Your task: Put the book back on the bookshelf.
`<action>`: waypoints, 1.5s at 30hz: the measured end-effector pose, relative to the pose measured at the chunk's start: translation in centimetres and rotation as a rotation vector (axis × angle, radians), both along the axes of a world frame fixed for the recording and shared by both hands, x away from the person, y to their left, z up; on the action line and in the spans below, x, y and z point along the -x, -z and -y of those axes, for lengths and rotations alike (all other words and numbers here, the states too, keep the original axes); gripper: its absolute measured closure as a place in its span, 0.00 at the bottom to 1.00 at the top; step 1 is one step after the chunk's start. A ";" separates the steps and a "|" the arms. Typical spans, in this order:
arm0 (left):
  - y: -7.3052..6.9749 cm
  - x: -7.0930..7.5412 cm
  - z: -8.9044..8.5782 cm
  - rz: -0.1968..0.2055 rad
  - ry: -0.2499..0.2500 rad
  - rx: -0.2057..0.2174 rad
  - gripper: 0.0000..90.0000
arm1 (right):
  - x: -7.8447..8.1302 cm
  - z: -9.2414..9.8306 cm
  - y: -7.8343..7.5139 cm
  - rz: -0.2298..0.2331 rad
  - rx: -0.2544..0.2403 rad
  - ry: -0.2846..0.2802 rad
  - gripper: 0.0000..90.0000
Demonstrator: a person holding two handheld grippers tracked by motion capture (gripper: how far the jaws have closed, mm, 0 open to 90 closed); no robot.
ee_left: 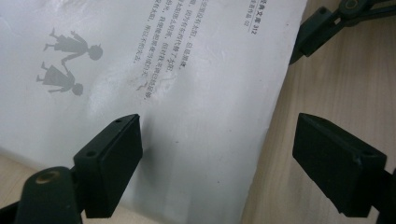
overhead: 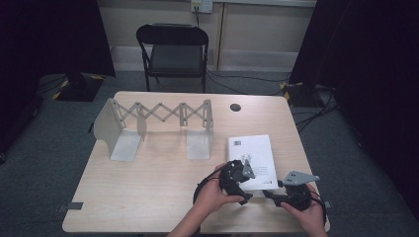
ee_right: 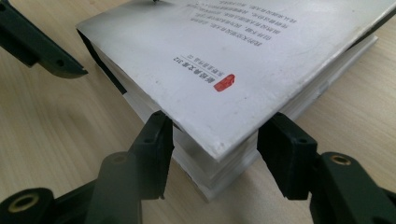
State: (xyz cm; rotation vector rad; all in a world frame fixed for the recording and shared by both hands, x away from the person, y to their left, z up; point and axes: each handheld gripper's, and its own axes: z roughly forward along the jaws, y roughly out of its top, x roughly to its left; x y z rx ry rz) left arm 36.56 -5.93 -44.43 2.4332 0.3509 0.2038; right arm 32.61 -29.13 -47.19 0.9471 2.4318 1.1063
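High view: a white book (overhead: pixel 253 159) lies flat near the right front of the table (overhead: pixel 158 182), close to the person's hands. The left gripper (overhead: pixel 243 174) hovers over the book's near edge; in the left gripper view its jaws stand apart, released, one above the cover and one above bare wood, grasping nothing. The right gripper (overhead: pixel 271 193) meets the book's near corner; in the right gripper view its jaws straddle that corner, pads touching the page block on both sides. A metal rack (overhead: pixel 158 116) stands well behind.
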 end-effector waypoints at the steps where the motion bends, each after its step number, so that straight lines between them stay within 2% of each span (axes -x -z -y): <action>1: 0.0 -0.1 0.0 -0.002 0.002 -0.005 0.17 | 0.0 0.0 0.0 0.000 0.000 0.000 0.52; 4: 0.0 -0.1 0.2 0.001 0.001 -0.003 0.17 | 0.0 0.0 0.0 0.000 -0.001 -0.001 0.52; 7: 0.0 0.0 0.4 0.017 0.008 -0.020 0.17 | 0.0 0.0 0.0 0.000 -0.001 0.000 0.52; 12: 0.1 -0.1 0.6 0.024 0.001 -0.016 0.17 | 0.0 0.0 -0.1 0.000 0.000 -0.002 0.52; 28: 0.7 0.0 1.5 0.067 0.008 -0.029 0.01 | 0.0 -0.1 -0.2 0.004 0.000 0.002 0.52; 39: 0.9 -0.3 1.8 0.075 -0.004 -0.025 0.00 | 0.0 -0.1 -0.2 0.003 -0.005 0.003 0.52; 45: 1.0 -0.4 1.8 0.095 0.000 -0.017 0.00 | 0.1 -0.1 -0.2 0.003 -0.006 0.004 0.52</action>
